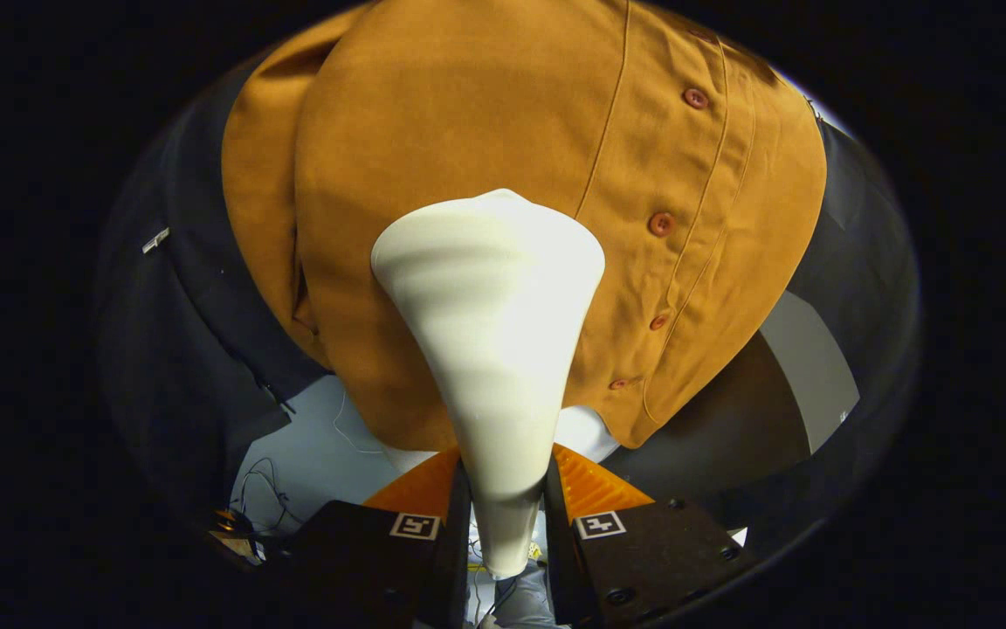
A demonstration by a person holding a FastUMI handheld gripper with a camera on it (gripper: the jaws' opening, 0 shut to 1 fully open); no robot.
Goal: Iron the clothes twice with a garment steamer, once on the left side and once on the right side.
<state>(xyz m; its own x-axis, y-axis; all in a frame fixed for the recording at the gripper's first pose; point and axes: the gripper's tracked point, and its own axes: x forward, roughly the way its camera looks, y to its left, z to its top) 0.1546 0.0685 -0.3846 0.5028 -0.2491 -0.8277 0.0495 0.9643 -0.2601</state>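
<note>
— Both fingers of the gripper are clamping the steamer's neck?
— Yes, and it is pointing forward, its head lying against the shirt, beside the buttons.

Garment steamer: cream-white, plain, glossy. Clothes: mustard/ochre-brown shirt, plain, w/ rust-red buttons down the placket. Gripper clamped on steamer handle: fingers orange w/ ribbed pads, black bodies, each marked w/ a black-and-white square tag. Floor seen pale blue-grey. Grey panel noted beside shirt hem.
</note>
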